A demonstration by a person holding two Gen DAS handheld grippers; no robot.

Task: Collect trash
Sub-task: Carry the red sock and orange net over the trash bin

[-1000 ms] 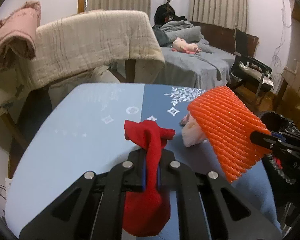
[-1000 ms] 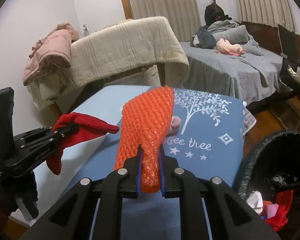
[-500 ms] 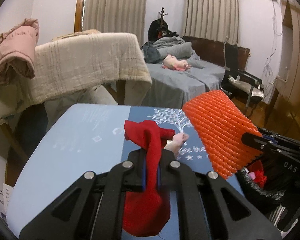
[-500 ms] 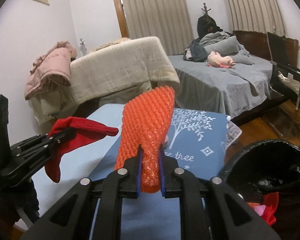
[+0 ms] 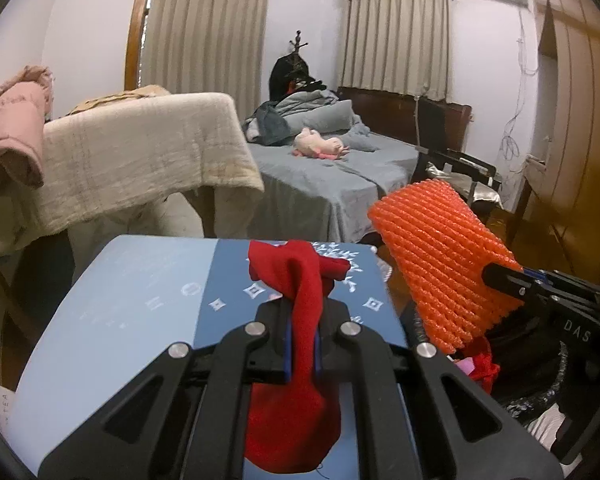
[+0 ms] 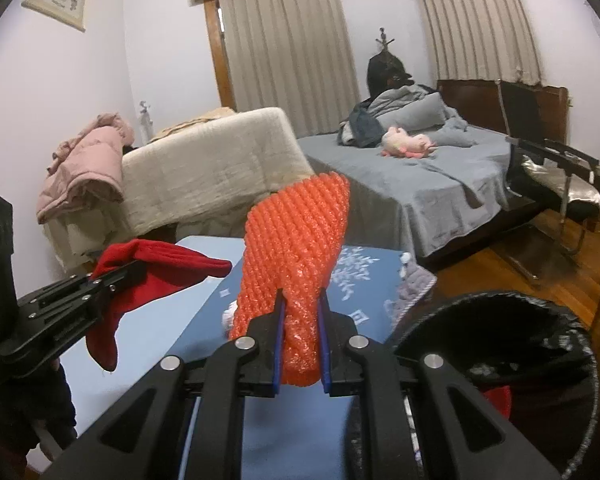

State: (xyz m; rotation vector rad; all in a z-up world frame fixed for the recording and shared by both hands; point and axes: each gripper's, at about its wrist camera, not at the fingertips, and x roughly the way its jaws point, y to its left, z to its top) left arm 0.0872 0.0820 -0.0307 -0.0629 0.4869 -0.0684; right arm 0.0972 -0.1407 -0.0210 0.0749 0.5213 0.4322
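My left gripper [image 5: 302, 312] is shut on a red cloth [image 5: 300, 280] that droops below its fingers, held above the blue table [image 5: 140, 304]. In the right wrist view the same red cloth [image 6: 156, 268] hangs from the left gripper [image 6: 132, 272] at the left. My right gripper [image 6: 301, 308] is shut on an orange foam net sleeve [image 6: 296, 240], which stands up from the jaws. The orange foam net sleeve [image 5: 440, 256] also shows at the right of the left wrist view. A black-bagged trash bin [image 6: 540, 344] sits low at the right with red scraps inside.
A small pinkish scrap [image 6: 230, 314] lies on the blue table [image 6: 204, 320]. Behind it stand a chair draped with a beige blanket [image 6: 212, 164], a pink jacket [image 6: 84, 168], a grey bed [image 6: 412, 176] and a black chair [image 6: 548, 160] on wooden floor.
Both grippers have risen and drawn back from the table, still holding the red cloth and the orange sleeve. The bin's opening now shows larger at the lower right.
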